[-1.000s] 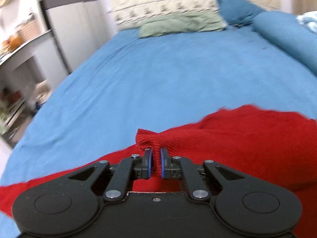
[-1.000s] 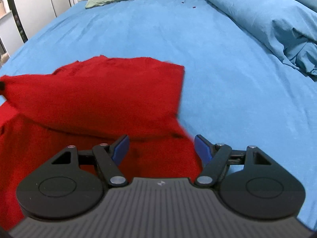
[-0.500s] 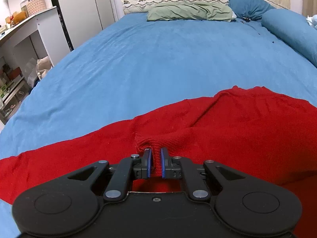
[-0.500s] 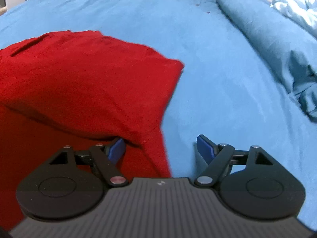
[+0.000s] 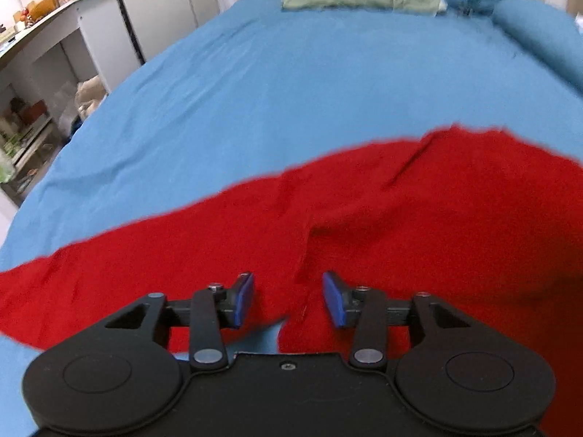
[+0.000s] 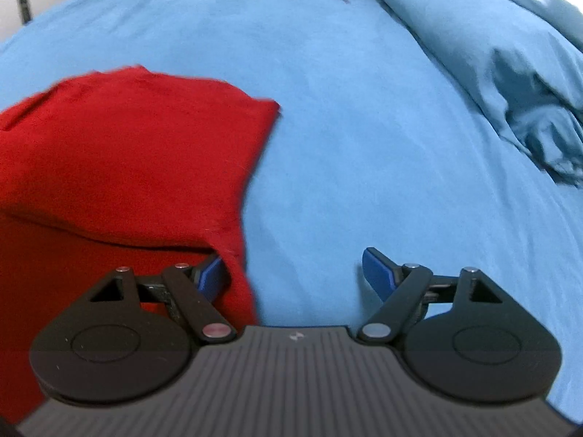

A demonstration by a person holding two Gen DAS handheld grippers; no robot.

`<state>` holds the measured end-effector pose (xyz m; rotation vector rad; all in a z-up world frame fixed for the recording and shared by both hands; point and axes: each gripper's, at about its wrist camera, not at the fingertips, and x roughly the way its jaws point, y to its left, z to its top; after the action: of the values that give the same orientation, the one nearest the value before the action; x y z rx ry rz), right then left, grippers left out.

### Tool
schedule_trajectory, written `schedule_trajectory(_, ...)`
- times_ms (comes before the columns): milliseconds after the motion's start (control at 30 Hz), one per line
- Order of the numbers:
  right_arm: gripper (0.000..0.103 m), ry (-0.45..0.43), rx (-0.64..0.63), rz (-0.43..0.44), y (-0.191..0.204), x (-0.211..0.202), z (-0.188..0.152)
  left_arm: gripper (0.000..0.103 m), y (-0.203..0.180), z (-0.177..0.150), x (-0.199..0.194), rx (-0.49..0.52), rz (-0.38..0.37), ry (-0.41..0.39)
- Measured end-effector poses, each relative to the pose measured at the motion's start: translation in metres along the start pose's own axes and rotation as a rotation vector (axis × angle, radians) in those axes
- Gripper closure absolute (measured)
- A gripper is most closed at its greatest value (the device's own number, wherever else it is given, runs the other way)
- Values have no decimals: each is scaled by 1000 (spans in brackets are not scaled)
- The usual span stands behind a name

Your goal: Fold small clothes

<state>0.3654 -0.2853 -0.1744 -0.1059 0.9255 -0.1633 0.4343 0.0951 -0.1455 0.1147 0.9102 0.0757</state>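
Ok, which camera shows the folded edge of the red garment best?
The right wrist view: the red garment's folded layer and corner lie clear on the blue sheet. The left wrist view shows mostly blurred, spread fabric.

No readable text, label or number shows anywhere.

Left claw (image 5: 288, 298): black linkage, blue pads, silver screws. Right claw (image 6: 293, 275): same, ribbed grey housing.

Red garment (image 5: 400, 218) cut off at right and bottom edges of left wrist view; its edges motion-blurred. Right gripper's left pad (image 6: 213, 275) partly tucked behind cloth fold. Shelf items (image 5: 22, 123) too blurred to identify.
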Motion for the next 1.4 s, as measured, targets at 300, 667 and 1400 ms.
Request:
schedule_trajectory(300,7,-88,92,107,12,-24,11,73,-9,45,62,-75,-123,77)
schedule_trajectory(667,7,-96,119,169,32,-15,11,36,-35,25,17,96,91,-189)
schedule_trajectory(1400,4,-105,89,235,62,51,72,36,-48,0,36,76,-107,0)
